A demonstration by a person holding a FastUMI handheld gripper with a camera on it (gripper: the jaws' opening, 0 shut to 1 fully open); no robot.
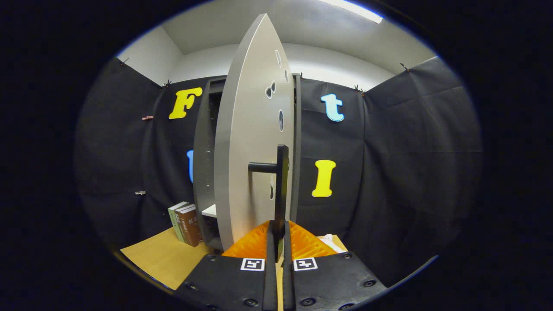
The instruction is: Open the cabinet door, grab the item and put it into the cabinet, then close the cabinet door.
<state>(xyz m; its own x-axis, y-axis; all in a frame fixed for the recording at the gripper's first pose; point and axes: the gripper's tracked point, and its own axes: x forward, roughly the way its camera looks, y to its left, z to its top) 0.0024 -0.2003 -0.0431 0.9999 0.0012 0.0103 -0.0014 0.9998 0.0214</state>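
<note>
The scene is viewed from low over the counter [160,259], forward along the fingers [270,242], very near the cabinet door [246,142] edge.

Bright ceiling strip light [352,9] overhead; sharp centre, strong fisheye bending at edges.

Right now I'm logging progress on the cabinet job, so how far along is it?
Early. The door stands partly open, swung out edge-on from the cabinet. In hand: the hand-held gripper is closed on the door's handle, both fingers pressing on its bar. Left: opening the door fully if needed, grabbing the item, putting it inside, then shutting the door. Books stand on the table beside the cabinet.
</note>
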